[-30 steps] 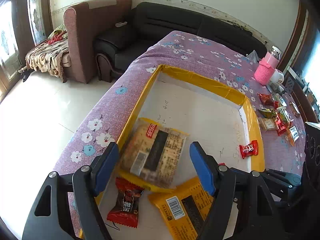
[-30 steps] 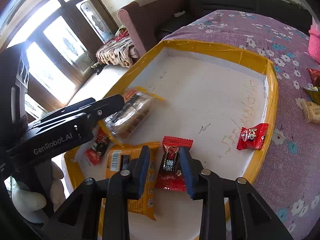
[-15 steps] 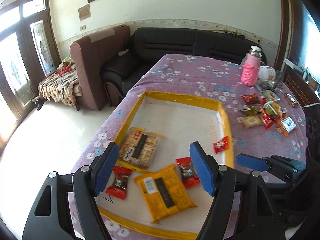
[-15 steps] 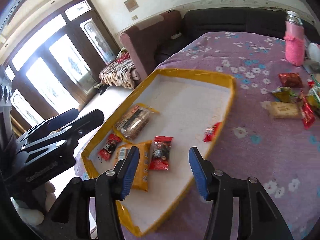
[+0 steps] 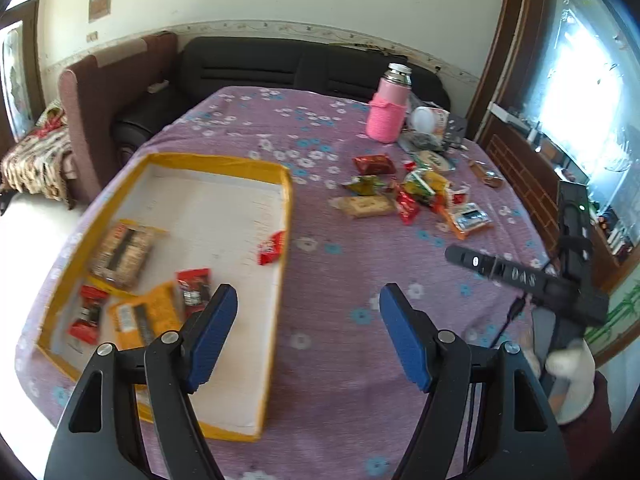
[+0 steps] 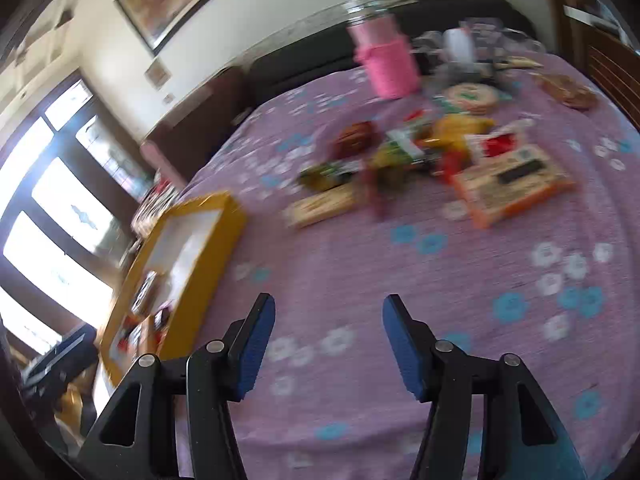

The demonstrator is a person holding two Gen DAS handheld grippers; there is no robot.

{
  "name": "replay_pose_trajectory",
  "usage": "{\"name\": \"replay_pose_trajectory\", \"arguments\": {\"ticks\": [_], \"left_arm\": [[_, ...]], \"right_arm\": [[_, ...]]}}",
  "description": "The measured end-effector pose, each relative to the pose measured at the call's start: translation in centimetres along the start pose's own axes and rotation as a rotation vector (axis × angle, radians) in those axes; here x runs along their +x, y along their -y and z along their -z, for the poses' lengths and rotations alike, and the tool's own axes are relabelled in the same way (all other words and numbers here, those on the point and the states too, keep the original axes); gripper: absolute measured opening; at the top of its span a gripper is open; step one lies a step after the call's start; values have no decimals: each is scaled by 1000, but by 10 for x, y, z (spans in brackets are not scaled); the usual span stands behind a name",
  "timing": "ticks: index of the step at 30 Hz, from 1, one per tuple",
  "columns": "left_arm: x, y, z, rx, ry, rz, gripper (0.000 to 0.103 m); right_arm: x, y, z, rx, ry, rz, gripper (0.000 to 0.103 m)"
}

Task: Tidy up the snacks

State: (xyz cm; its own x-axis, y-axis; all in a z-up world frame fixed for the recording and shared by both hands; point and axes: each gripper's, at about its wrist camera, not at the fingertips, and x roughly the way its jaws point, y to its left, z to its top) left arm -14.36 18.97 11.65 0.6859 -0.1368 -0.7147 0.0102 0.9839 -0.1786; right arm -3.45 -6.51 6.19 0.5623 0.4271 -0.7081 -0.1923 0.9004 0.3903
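Left gripper (image 5: pixel 308 312): jaws stand apart, nothing between them; it hangs over bare purple flowered tablecloth (image 5: pixel 344 264), just right of the tray's near corner. Right gripper (image 6: pixel 328 324): jaws have just been opening and now stand apart, empty, also over bare cloth (this view is motion-blurred).

Tray (image 5: pixel 280 280), yellow-edged with a white floor, lies on the left part of the table. Inside it, nearest first: a yellow packet (image 5: pixel 146 318) flat on the floor, a small red packet (image 5: pixel 89 314) to its left, a second red packet (image 5: pixel 195 286) resting on the yellow one's right edge. Behind them, a clear-wrapped biscuit pack (image 5: pixel 122 252) near the left wall. A third red packet (image 5: pixel 272 247) sits against the right wall, apart from the others.

Farther out, to the right and well apart from the tray, a loose pile of snacks (image 5: pixel 416 196) lies on the cloth: a pale biscuit pack (image 5: pixel 366 206) at its near left, an orange-edged pack (image 5: pixel 470 220) at its near right, red, green and yellow wrappers between.

Beyond the pile a pink bottle (image 5: pixel 388 110) stands upright near the table's far edge. Behind the table, a black sofa (image 5: pixel 260 64).
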Motion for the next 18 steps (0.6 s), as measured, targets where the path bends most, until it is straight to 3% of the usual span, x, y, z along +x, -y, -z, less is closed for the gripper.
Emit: {"name": "replay_pose_trajectory", "arguments": {"ticks": [3, 6, 10, 15, 18], "left_arm": [[11, 8, 1, -16, -22, 45, 74], [25, 14, 2, -15, -61, 85, 74], [36, 17, 2, -12, -81, 104, 74], [41, 13, 2, -13, -93, 115, 74], [43, 11, 6, -1, -103, 122, 74]], "right_arm": [[1, 32, -21, 43, 23, 59, 60], [13, 39, -41, 67, 20, 60, 60], [45, 15, -71, 14, 12, 66, 60], [105, -16, -126, -50, 31, 161, 62], [147, -22, -160, -34, -9, 208, 63]]}}
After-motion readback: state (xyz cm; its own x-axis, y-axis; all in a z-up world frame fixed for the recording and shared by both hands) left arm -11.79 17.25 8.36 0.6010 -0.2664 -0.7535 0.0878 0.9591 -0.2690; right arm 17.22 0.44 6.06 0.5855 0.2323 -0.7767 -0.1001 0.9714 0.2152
